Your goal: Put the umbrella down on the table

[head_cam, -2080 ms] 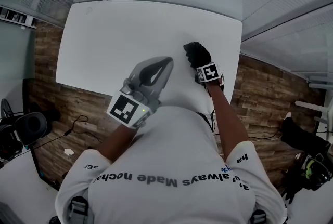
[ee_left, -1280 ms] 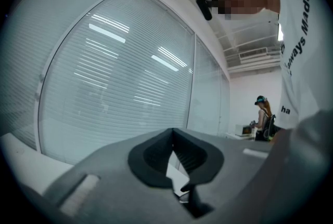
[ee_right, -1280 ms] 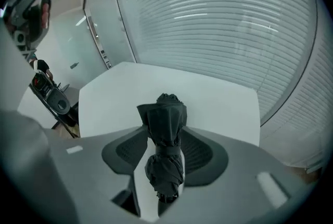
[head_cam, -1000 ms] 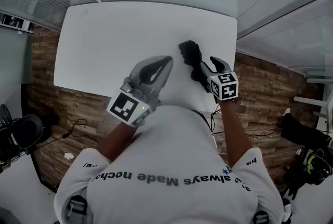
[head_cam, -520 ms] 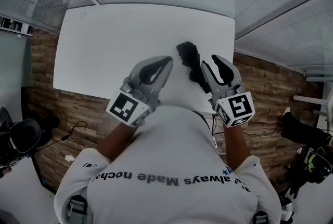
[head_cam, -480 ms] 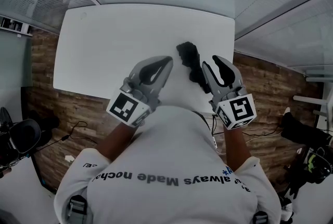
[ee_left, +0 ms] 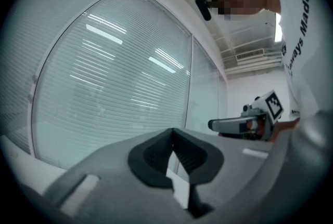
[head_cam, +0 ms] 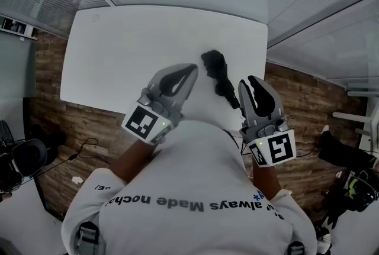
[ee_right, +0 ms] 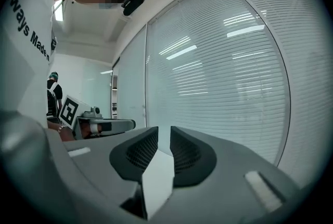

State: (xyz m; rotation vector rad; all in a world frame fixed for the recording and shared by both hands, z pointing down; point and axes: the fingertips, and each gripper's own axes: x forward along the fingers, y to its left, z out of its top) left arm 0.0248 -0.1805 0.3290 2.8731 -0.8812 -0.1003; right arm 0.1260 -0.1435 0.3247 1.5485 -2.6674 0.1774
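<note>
Both tongs are empty: left gripper (head_cam: 188,73) pinched shut, right gripper (head_cam: 250,85) just been closing, slim gap left. Folded umbrella (head_cam: 220,79) lies on the table (head_cam: 130,52) by its near edge, so a stray nudge might roll it off.

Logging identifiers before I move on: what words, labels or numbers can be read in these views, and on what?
"always Made noch": on the back of the person's white shirt, upside down in the head view, cut off at both ends.
"ways Made": the same print, partly seen in both gripper views.
Marker cubes: square patterns only, no letters.
Umbrella and table: no print visible.
</note>
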